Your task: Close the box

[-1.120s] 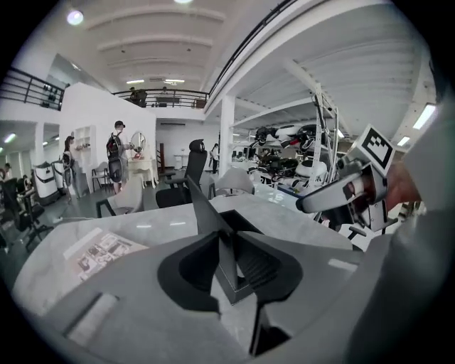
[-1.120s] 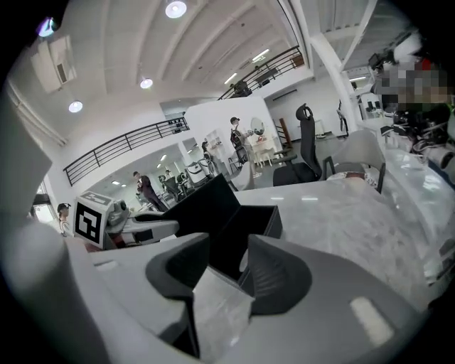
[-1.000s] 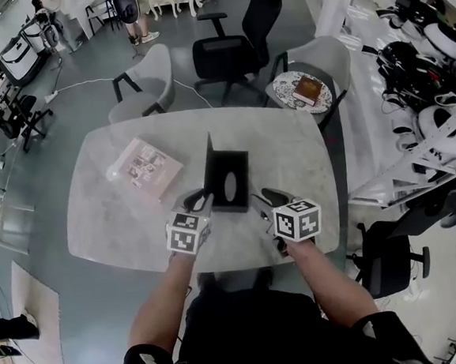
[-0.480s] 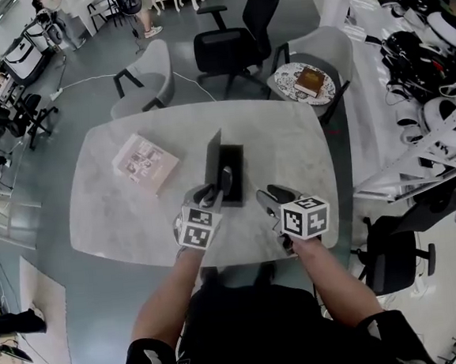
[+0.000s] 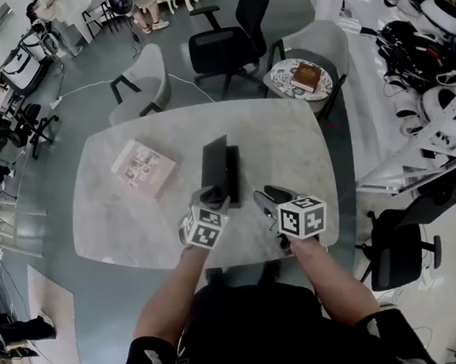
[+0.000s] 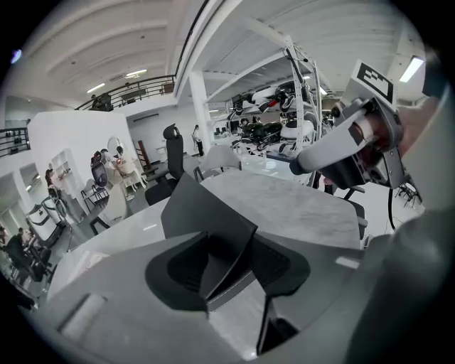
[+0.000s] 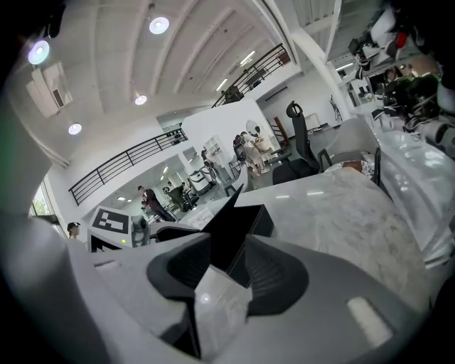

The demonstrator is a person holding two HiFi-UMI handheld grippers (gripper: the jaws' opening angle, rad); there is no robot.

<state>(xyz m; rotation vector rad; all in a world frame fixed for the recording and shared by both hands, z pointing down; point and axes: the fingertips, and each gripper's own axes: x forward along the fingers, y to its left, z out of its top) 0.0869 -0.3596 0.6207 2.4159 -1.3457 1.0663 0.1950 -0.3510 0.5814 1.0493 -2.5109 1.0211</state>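
A black box (image 5: pixel 231 171) lies on the marble table (image 5: pixel 288 144), and its lid (image 5: pixel 214 164) leans over it, still partly raised. My left gripper (image 5: pixel 211 195) is at the box's near left corner. In the left gripper view (image 6: pixel 227 269) the lid (image 6: pixel 206 213) runs between the jaws, which are opening and do not press on it. My right gripper (image 5: pixel 267 198) hovers just right of the box's near end. Its jaws are closing a little with nothing between them, and the box (image 7: pixel 238 226) lies beyond them.
A pink book (image 5: pixel 143 167) lies on the table's left part. Grey chairs (image 5: pixel 144 81) and a black office chair (image 5: pixel 220 51) stand at the far side. A round side table (image 5: pixel 302 79) with a book is at the back right. Shelves of gear line the right.
The lid has swung from upright down over the box. My left gripper followed it to the right and its jaws have spread. The right gripper has hardly moved.
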